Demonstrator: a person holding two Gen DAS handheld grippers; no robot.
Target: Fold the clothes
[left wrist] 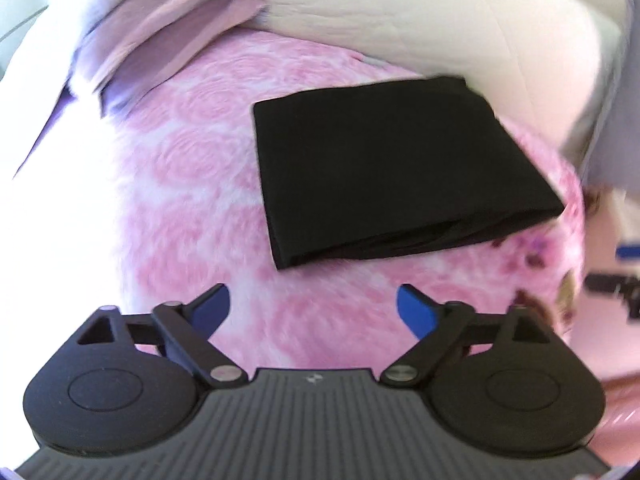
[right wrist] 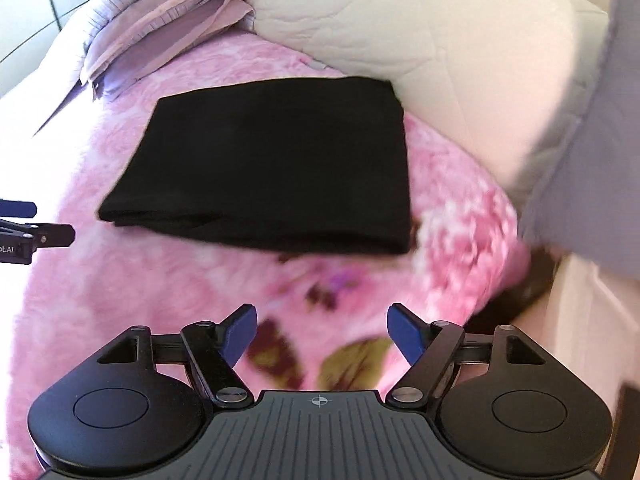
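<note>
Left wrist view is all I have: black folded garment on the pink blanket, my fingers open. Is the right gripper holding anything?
Observer: No. The right gripper is open and empty, above the pink blanket, short of the black garment.
Operator: What is under it there?
Observer: A printed patch of dark and olive shapes on the blanket, lying between its fingers in the right wrist view.
Operator: Where does my gripper show from that side?
Observer: The left gripper's arm pokes in at the left edge, beside the garment's near left corner, not touching it.
</note>
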